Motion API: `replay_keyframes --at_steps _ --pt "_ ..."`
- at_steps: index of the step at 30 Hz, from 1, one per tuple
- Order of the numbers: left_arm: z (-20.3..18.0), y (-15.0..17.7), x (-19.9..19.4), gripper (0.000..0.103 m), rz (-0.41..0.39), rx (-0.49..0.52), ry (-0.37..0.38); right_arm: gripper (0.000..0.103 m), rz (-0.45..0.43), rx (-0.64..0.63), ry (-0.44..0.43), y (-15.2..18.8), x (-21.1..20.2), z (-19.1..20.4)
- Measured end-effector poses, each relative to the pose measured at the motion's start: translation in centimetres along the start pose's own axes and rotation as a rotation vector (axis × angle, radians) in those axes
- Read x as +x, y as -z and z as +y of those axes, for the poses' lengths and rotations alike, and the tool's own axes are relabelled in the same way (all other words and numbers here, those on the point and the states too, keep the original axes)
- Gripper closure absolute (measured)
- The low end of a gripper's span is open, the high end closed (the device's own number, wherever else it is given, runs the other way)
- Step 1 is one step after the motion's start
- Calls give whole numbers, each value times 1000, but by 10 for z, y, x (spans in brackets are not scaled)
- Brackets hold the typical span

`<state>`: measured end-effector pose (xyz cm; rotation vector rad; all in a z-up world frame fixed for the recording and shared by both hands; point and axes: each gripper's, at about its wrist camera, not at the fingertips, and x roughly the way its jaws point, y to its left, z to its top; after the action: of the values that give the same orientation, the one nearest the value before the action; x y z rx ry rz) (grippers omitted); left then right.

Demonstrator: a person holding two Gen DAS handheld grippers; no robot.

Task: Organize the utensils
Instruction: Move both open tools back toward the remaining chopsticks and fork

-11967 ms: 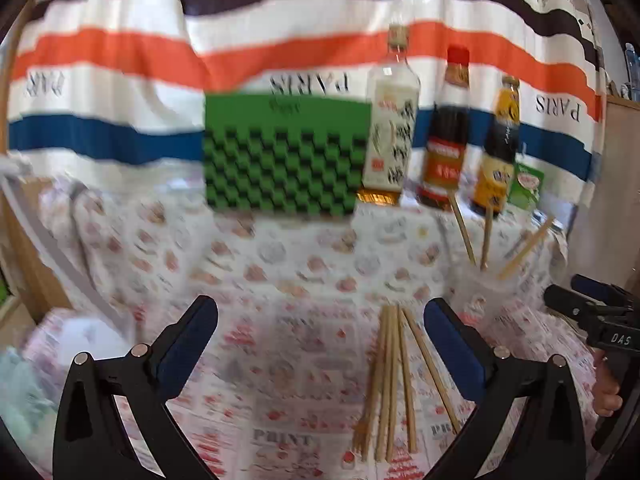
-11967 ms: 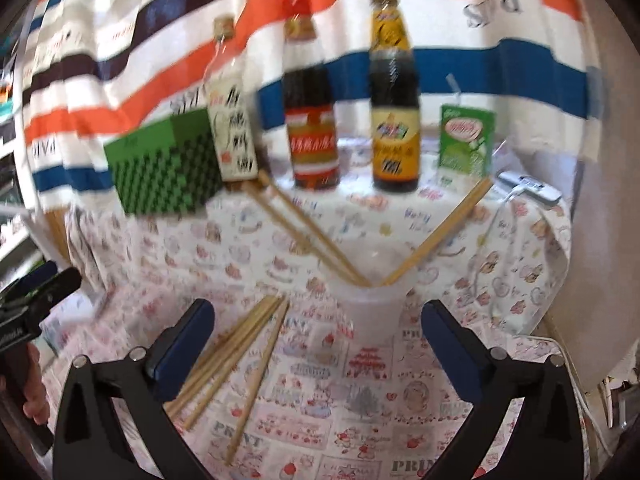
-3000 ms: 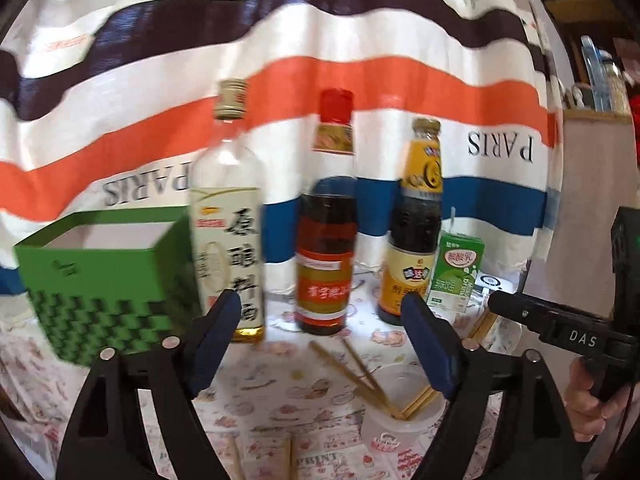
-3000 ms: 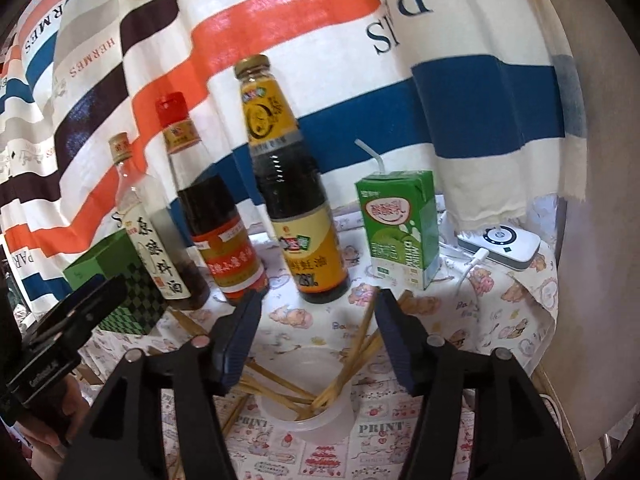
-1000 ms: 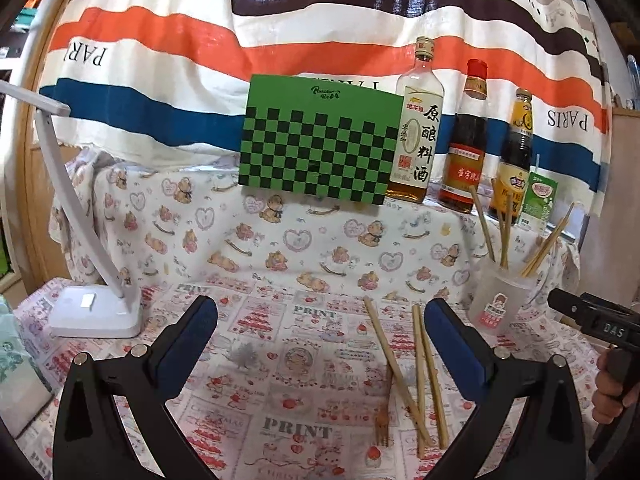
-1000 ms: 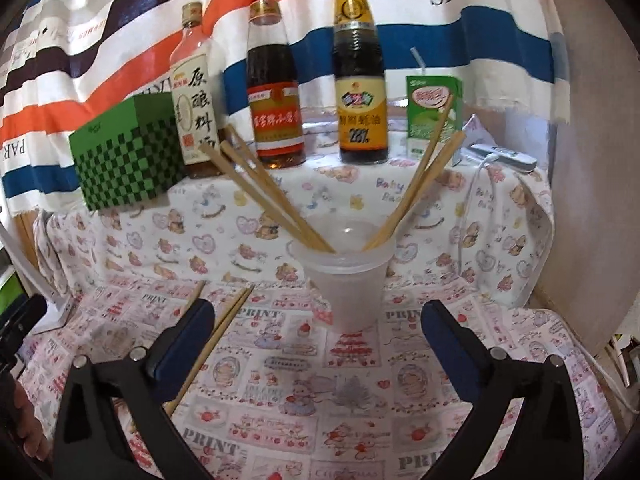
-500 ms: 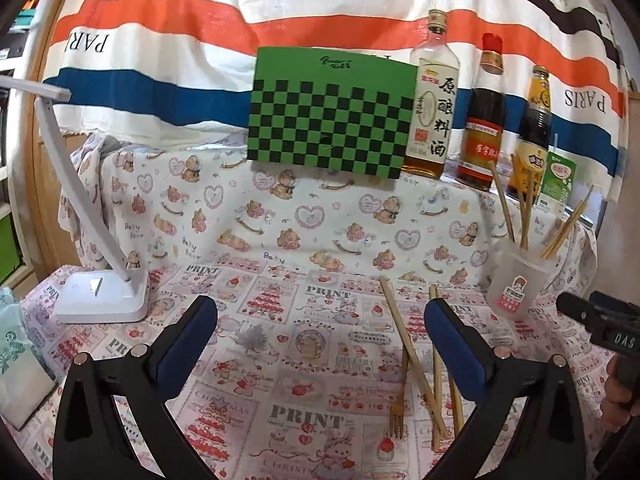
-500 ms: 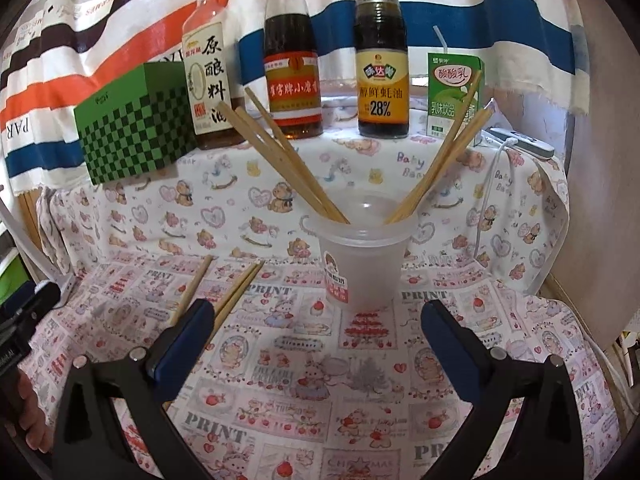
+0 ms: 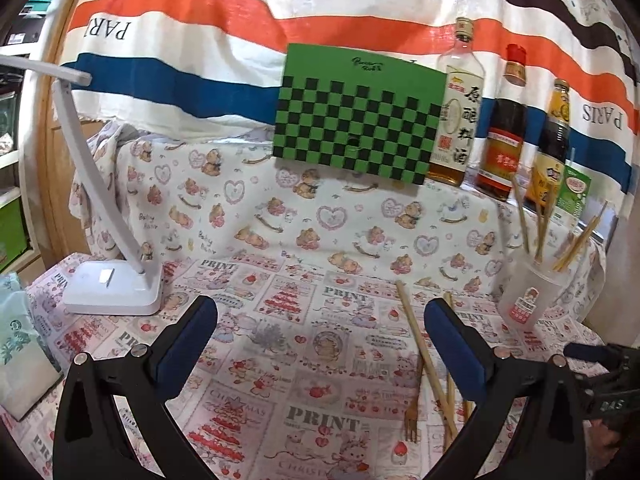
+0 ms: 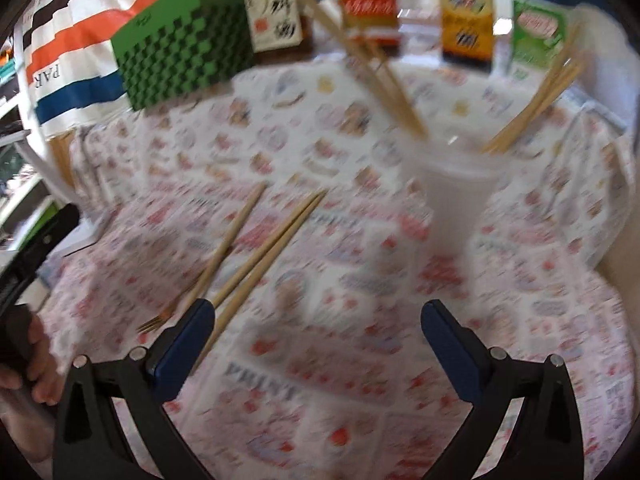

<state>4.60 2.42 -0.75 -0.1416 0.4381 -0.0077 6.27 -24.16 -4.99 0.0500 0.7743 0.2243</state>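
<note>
Loose wooden chopsticks [image 9: 424, 354] and a small fork [image 9: 411, 420] lie on the printed tablecloth, just left of my left gripper's right finger. A translucent plastic cup [image 9: 528, 294] holding several chopsticks stands at the right. My left gripper [image 9: 320, 336] hovers open and empty above the cloth. In the blurred right wrist view the loose chopsticks [image 10: 260, 256] and the fork [image 10: 156, 320] lie by the left finger, and the cup [image 10: 452, 196] stands ahead to the right. My right gripper [image 10: 318, 340] is open and empty.
A green checkered box [image 9: 356, 128], three sauce bottles [image 9: 500, 132] and a green drink carton [image 9: 574, 196] stand on the raised ledge behind. A white desk lamp [image 9: 112, 288] sits at the left. A hand holding the other gripper [image 9: 604, 384] shows at the right edge.
My right gripper has dipped lower and swung left toward the loose chopsticks, blurring its view. My left gripper has eased slightly forward. Both stay open.
</note>
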Motion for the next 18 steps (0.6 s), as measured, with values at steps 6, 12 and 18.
replay_keyframes --at_steps 6,12,18 --pt "10 -4 -1 0 -11 -9 -54 8 107 -73 -9 -1 11 24" --pt "22 -5 -1 0 -4 -65 -57 18 174 -140 -2 -3 26 54" --pt "21 -5 0 0 3 -70 -49 37 224 -130 37 0 44 63"
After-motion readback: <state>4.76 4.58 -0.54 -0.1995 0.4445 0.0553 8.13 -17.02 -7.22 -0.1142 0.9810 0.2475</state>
